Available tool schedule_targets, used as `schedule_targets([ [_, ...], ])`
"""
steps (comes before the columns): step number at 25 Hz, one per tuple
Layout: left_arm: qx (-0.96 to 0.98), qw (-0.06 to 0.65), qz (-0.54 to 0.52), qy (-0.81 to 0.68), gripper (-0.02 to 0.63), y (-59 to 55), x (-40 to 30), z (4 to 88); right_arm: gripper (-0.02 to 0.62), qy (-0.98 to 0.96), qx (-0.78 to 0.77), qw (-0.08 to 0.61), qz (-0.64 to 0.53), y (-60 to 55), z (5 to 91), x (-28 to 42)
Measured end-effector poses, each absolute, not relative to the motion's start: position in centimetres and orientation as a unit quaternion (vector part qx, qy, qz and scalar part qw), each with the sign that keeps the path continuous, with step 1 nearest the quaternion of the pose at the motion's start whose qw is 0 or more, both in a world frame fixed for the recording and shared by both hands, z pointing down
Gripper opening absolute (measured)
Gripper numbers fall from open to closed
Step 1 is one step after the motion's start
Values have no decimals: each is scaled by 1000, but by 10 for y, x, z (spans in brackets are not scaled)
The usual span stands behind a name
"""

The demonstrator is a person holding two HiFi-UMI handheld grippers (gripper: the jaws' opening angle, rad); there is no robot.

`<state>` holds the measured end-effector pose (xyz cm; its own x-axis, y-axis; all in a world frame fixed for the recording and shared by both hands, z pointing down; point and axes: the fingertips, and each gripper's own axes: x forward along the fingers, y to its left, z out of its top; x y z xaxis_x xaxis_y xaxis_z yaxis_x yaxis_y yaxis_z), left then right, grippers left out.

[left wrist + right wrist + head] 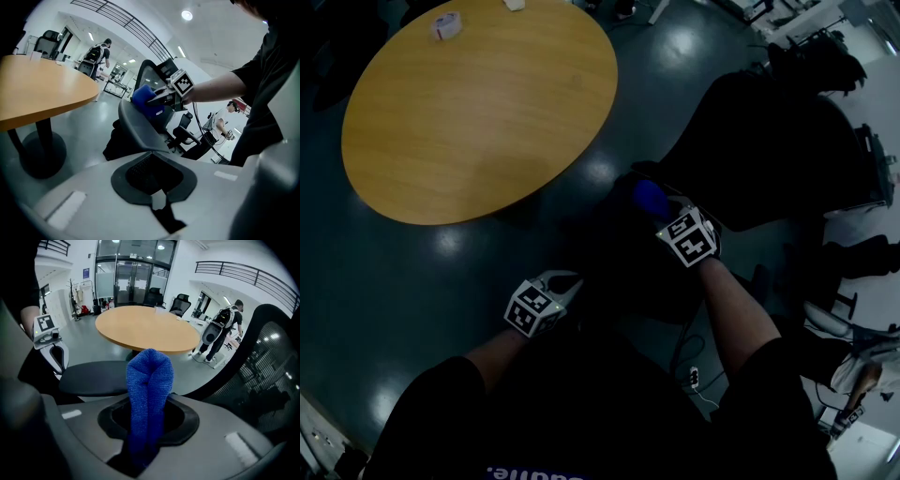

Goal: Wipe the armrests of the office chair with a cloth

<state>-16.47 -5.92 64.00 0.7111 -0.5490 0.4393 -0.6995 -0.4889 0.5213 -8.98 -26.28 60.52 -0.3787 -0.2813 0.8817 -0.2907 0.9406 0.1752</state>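
A black office chair (pixel 769 141) stands right of centre in the dim head view. My right gripper (pixel 667 212) is shut on a folded blue cloth (pixel 149 380), which sticks up from between its jaws. In the left gripper view the cloth (pixel 145 99) rests at the far end of a dark grey armrest (pixel 133 126). In the right gripper view this armrest (pixel 93 378) lies just beyond the cloth. My left gripper (pixel 157 187) is shut with nothing between its jaws, and the armrest's near end lies just ahead of them. It sits lower left of the seat (pixel 546 298).
A round wooden table (pixel 478 103) on a dark pedestal (pixel 40 150) stands to the left, with a small white object (pixel 445 25) on it. Cables and a power strip (pixel 694 377) lie on the floor by the chair. People (pixel 220 333) and other chairs (pixel 180 303) are far off.
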Motion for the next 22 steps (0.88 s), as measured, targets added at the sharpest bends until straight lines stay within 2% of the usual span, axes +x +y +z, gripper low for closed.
schedule_targets([
  [10, 855, 347, 108, -369, 17, -59, -166, 637, 110, -790, 146, 595, -14, -271, 630, -93],
  [22, 856, 345, 106, -370, 17, -57, -168, 636, 110, -804, 153, 574, -2, -251, 631, -99],
])
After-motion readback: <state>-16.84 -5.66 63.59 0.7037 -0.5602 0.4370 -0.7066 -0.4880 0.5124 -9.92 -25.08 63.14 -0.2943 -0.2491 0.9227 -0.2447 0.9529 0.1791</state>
